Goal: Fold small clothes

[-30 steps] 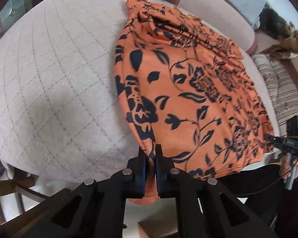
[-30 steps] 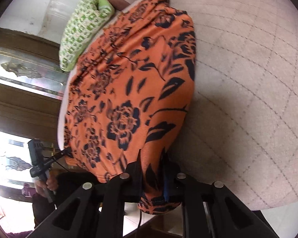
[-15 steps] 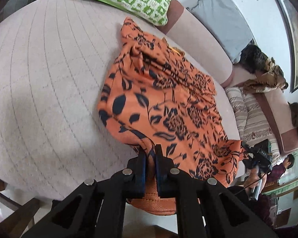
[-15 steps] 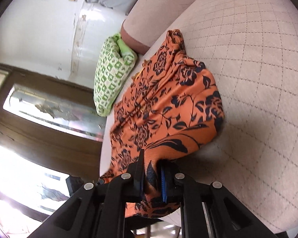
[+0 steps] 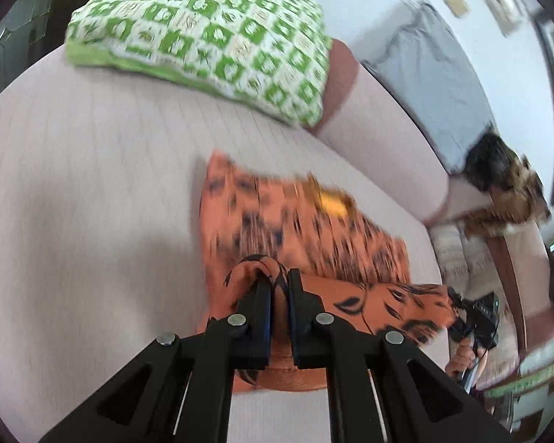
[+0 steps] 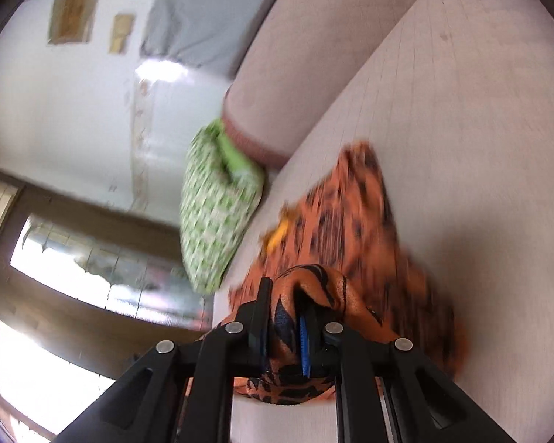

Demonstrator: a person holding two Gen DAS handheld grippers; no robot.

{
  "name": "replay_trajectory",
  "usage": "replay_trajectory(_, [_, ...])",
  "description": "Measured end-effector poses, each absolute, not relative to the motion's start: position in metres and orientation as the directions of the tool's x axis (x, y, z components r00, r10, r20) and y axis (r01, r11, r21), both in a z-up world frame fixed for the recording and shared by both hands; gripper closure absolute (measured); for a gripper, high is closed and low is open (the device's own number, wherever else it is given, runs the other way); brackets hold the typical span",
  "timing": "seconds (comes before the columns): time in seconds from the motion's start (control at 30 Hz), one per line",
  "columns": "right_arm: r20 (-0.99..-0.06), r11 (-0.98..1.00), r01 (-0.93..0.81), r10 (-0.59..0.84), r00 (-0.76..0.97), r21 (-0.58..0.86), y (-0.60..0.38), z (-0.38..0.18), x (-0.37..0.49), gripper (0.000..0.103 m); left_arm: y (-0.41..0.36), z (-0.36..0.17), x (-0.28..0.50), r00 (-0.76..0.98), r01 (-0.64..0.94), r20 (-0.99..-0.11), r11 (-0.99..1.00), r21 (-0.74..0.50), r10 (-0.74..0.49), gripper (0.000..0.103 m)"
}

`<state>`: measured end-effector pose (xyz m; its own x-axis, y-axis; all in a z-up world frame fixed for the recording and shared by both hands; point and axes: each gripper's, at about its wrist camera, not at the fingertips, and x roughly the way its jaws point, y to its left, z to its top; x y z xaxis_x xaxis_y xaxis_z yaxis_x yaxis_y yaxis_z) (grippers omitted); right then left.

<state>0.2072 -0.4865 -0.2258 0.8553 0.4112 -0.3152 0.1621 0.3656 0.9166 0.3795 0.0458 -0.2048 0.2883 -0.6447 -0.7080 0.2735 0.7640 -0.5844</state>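
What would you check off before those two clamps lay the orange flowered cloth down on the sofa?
1. left gripper shut on the orange garment: ok.
2. right gripper shut on the same garment: ok.
3. Held edge level between the two: cannot tell, motion blur.
4. Green pillow apart from the garment: ok.
5. Sofa seat bare beside the garment: ok.
6. Lower layer lying smooth: cannot tell, blurred.

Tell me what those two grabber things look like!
Both are black. The left gripper has two flat fingers on angled black bars with triangle cut-outs, joined by round silver rivets. The right gripper is built the same, with a blue strip along the inside of one finger. No cables or markings show on either.
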Motion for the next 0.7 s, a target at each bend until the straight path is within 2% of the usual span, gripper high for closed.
replay_trajectory(0.17, [-0.407,0.279,0.320,0.362,0.838,0.906,-0.519,-0.255,0.301,0.086,0.011,-0.242,0.453,0.299,0.182,-0.770,0.826,-0.533,-0.563,0.095])
replay_trajectory(0.2, [-0.425,0.257,0.349,0.365,0.828,0.901,-0.522,-0.264,0.315,0.078,0.006,-0.259,0.464,0.290,0.144,-0.783,0.834,-0.533,-0.551,0.095])
replay_trajectory(0.27, [-0.422,0.203,0.372,0.359,0.832,0.906,-0.526,-0.281,0.335,0.049,0.006,-0.272,0.470,0.299,0.096,-0.789,0.840,-0.535,-0.537,0.095])
replay_trajectory(0.3, [-0.400,0.180,0.359,0.355,0.845,0.916,-0.528,-0.285,0.339,0.034,0.010,-0.275,0.468,0.325,0.072,-0.764,0.820,-0.567,-0.557,0.095])
replay_trajectory(0.37, [-0.325,0.135,0.296,0.339,0.883,0.946,-0.531,-0.286,0.337,0.031,0.020,-0.272,0.459,0.383,0.055,-0.717,0.789,-0.611,-0.582,0.094])
replay_trajectory(0.43, [-0.288,0.138,0.256,0.319,0.903,0.957,-0.536,-0.281,0.330,0.031,0.035,-0.264,0.448,0.461,0.028,-0.660,0.753,-0.657,-0.593,0.092])
replay_trajectory(0.5, [-0.279,0.148,0.244,0.312,0.908,0.958,-0.542,-0.275,0.317,0.031,0.059,-0.246,0.428,0.585,-0.020,-0.609,0.741,-0.671,-0.536,0.070])
replay_trajectory(0.53, [-0.294,0.172,0.253,0.289,0.911,0.952,-0.545,-0.267,0.306,0.028,0.069,-0.237,0.419,0.636,-0.040,-0.584,0.734,-0.678,-0.504,0.051])
replay_trajectory(0.57, [-0.293,0.195,0.246,0.270,0.917,0.950,-0.548,-0.260,0.292,0.026,0.079,-0.227,0.406,0.680,-0.067,-0.574,0.741,-0.669,-0.456,0.046])
replay_trajectory(0.63, [-0.293,0.230,0.240,0.234,0.927,0.943,-0.553,-0.244,0.271,0.026,0.085,-0.211,0.388,0.704,-0.079,-0.581,0.768,-0.636,-0.409,0.046])
replay_trajectory(0.7, [-0.363,0.349,0.278,0.208,0.908,0.895,-0.548,-0.222,0.254,0.025,0.076,-0.195,0.356,0.707,-0.047,-0.593,0.811,-0.583,-0.386,0.045])
